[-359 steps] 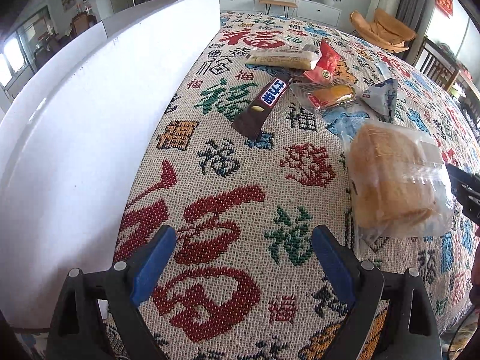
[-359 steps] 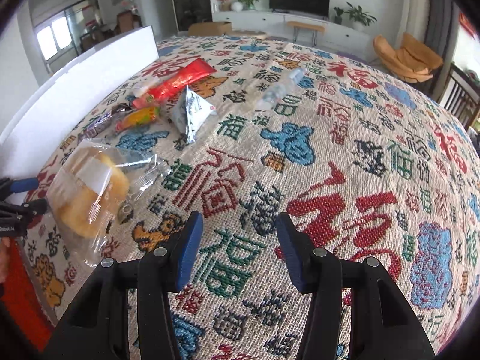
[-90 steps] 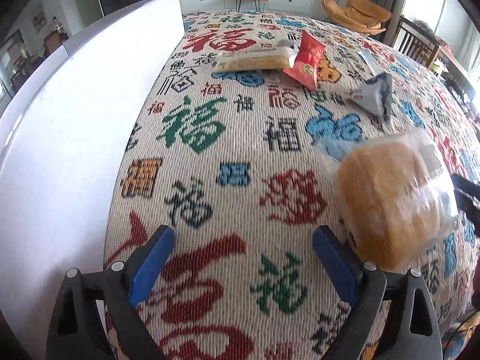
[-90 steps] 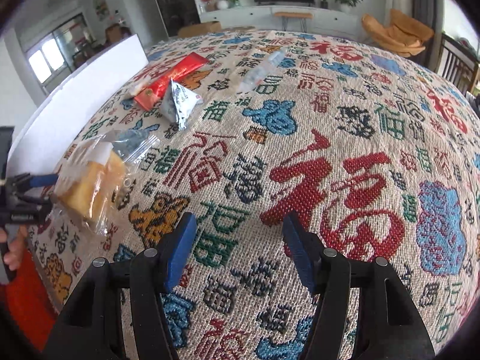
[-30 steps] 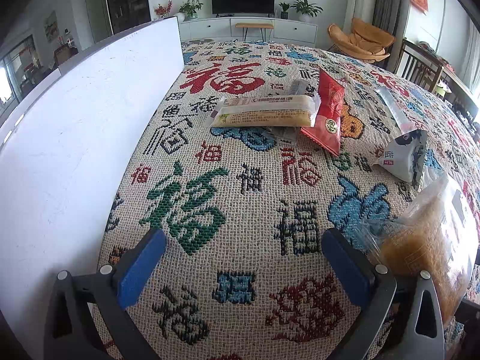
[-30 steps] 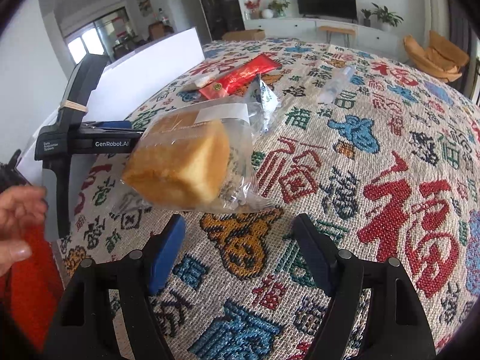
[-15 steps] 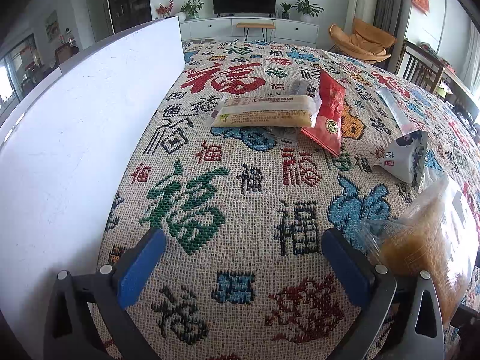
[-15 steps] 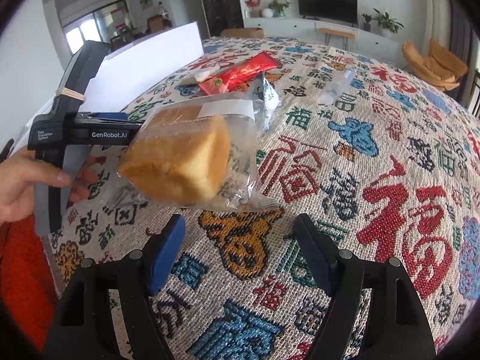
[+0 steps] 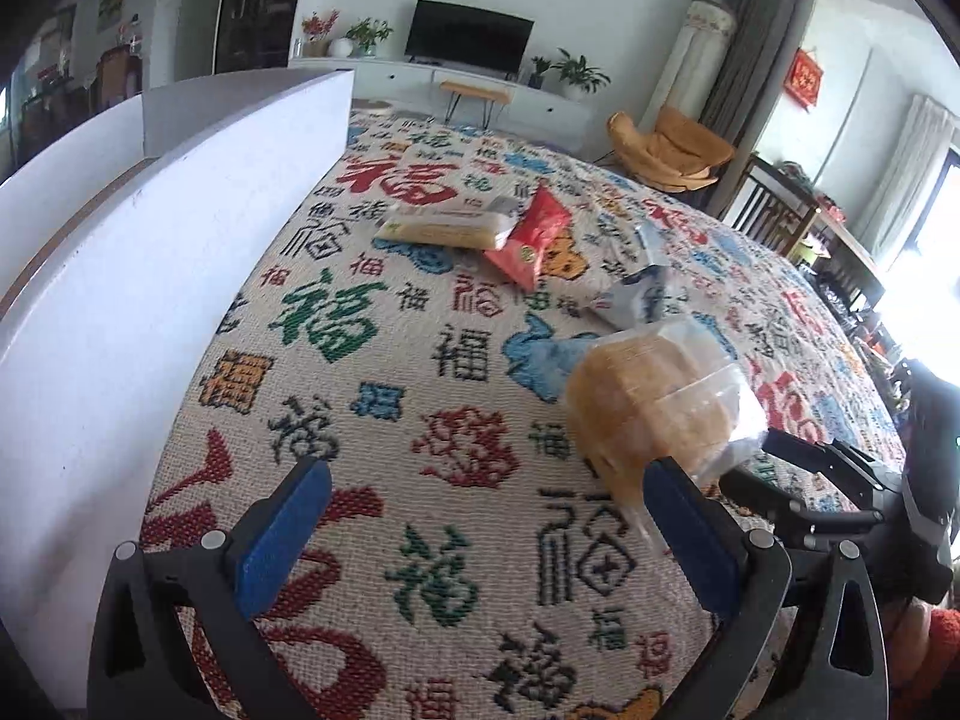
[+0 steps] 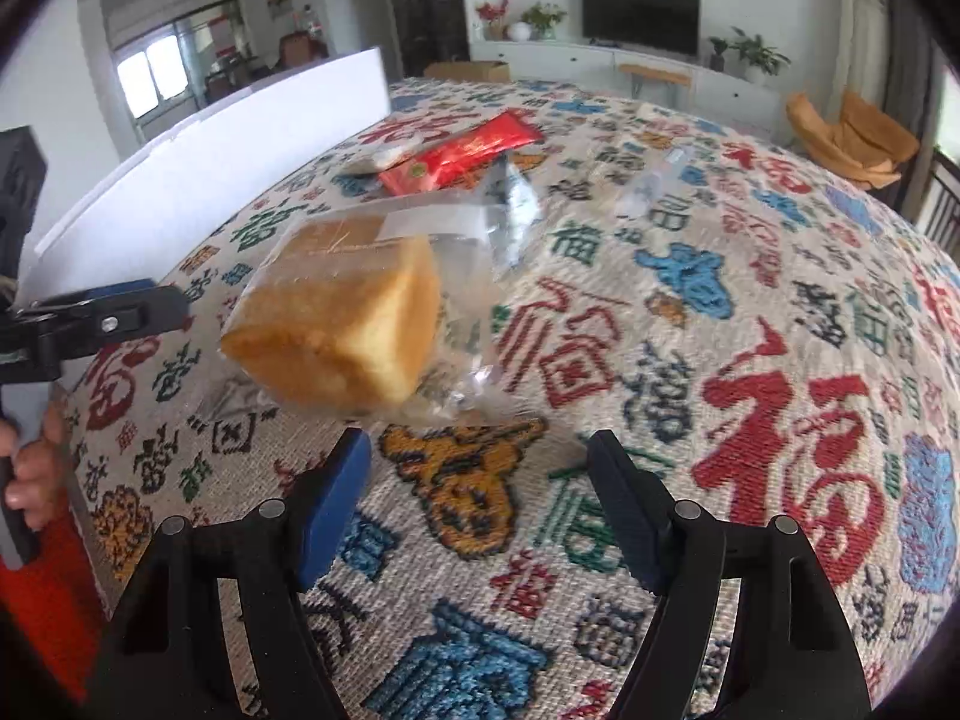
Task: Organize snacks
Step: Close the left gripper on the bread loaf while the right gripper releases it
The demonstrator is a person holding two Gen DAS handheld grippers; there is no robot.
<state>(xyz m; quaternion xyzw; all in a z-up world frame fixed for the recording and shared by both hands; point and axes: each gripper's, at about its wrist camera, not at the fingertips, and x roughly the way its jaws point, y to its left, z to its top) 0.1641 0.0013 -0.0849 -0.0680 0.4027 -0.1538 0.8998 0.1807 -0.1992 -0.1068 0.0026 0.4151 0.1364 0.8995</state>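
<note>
Jaws: left gripper (image 9: 480, 519) and right gripper (image 10: 480, 495) both spread, empty.
Left view only: yellow packet (image 9: 447, 227).
Right view only: bagged bread (image 10: 342, 324) front face.

Bagged bread (image 9: 654, 402) partly hidden behind left claw (image 9: 480, 540) finger at 4 o'clock; silver packet (image 10: 510, 204) blurred behind bag, print unreadable.

1. The counter's woven cloth (image 9: 372, 420) is cream, patterned with red, green, blue, black and orange Chinese characters;
2. the bread (image 10: 342, 312) is golden-brown in a clear wrapper;
3. one packet (image 9: 531, 237) is red; another packet (image 9: 444, 228) pale yellow;
4. the board (image 9: 150, 276) is white.
</note>
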